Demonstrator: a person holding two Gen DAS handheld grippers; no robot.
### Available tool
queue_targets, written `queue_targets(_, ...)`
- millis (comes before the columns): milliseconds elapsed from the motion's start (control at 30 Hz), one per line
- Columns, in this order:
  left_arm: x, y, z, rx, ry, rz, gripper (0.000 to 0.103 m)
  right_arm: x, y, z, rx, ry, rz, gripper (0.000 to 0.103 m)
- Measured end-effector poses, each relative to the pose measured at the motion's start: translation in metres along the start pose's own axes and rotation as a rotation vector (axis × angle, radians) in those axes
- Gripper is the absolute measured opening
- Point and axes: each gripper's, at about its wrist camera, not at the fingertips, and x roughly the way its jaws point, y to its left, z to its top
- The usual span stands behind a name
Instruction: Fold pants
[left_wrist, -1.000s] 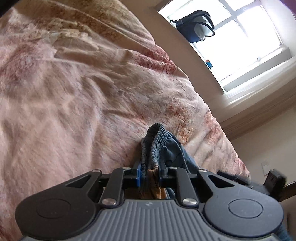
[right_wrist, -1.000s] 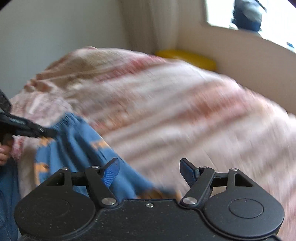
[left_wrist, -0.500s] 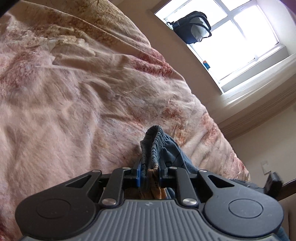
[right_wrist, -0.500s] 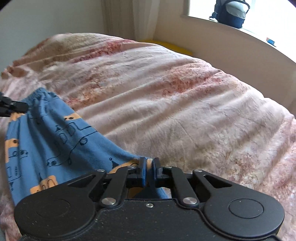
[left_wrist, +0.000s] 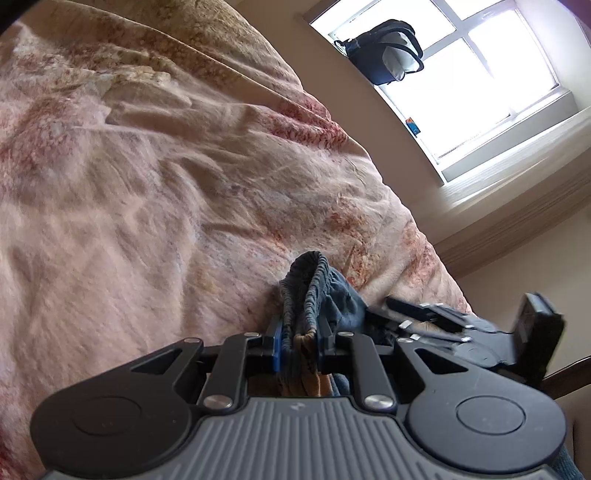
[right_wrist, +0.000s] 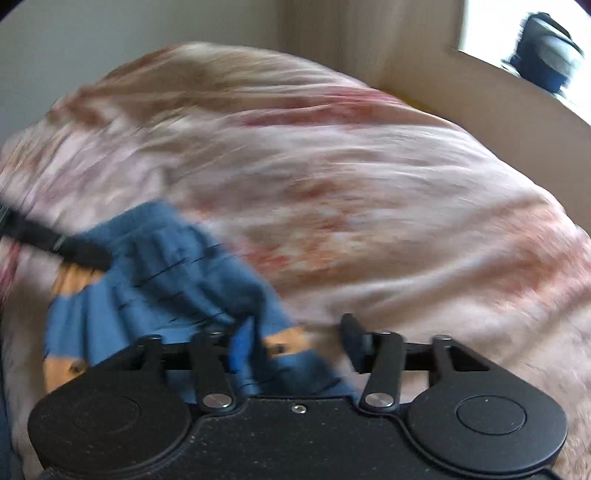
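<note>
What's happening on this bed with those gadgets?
A person is folding small blue pants on a pink blanket, with hand-held tongs. The left tongs are clamped on the gathered waistband. The right tongs are opening, with pant fabric lying between the fingers but not pinched.

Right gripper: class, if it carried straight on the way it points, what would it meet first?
Probably the blue pants, whose fabric lies between the opening jaws of the right gripper, with the pink bedspread just beyond. Motion blur makes depth uncertain.

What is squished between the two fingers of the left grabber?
The gathered elastic waistband of the blue printed pants sits clamped in the left gripper, seen in the left wrist view.
</note>
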Motion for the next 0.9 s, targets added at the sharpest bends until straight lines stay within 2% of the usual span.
queue_targets(67, 0.000, 0.004, 0.001, -0.021, 0.009, -0.008, 0.018, -0.015, 0.003, 0.003, 0.009, -0.044, -0.068, 0.040)
queue_targets(167, 0.002, 0.006, 0.001, -0.030, 0.017, -0.003, 0.018, -0.032, 0.012, 0.009, 0.055, -0.116, -0.011, 0.043)
queue_targets(233, 0.001, 0.003, 0.001, -0.006, 0.013, 0.004, 0.018, -0.024, 0.032, 0.012, 0.017, -0.112, 0.021, 0.048)
queue_targets(300, 0.001, 0.003, 0.000, 0.004, 0.010, 0.001, 0.018, 0.000, 0.052, 0.011, -0.036, -0.064, 0.034, 0.052)
queue_targets(333, 0.001, 0.003, 0.000, 0.007, 0.012, 0.006, 0.018, 0.015, 0.059, 0.011, -0.067, -0.027, -0.006, 0.052)
queue_targets(367, 0.003, 0.005, 0.000, 0.007, 0.015, 0.016, 0.018, 0.030, 0.061, 0.011, -0.079, -0.002, -0.054, 0.061)
queue_targets(433, 0.004, 0.010, 0.001, -0.025, 0.023, 0.008, 0.019, 0.036, 0.055, 0.012, -0.013, -0.025, -0.109, 0.077)
queue_targets(467, 0.005, 0.010, 0.002, -0.029, 0.023, 0.006, 0.019, 0.033, 0.050, 0.013, 0.032, -0.047, -0.137, 0.076)
queue_targets(600, 0.006, 0.007, 0.002, -0.004, 0.017, 0.016, 0.019, -0.011, 0.055, 0.003, 0.083, -0.098, -0.244, 0.080)
queue_targets(667, 0.006, 0.007, 0.001, -0.004, 0.015, 0.016, 0.019, -0.039, 0.066, -0.014, 0.069, -0.093, -0.308, 0.094)
queue_targets(767, 0.004, 0.000, -0.001, 0.029, -0.002, 0.032, 0.019, -0.082, 0.086, -0.052, 0.014, -0.060, -0.405, 0.102)
queue_targets(900, 0.003, -0.008, -0.003, 0.079, -0.020, 0.064, 0.019, -0.106, 0.105, -0.107, -0.144, 0.009, -0.656, 0.102)
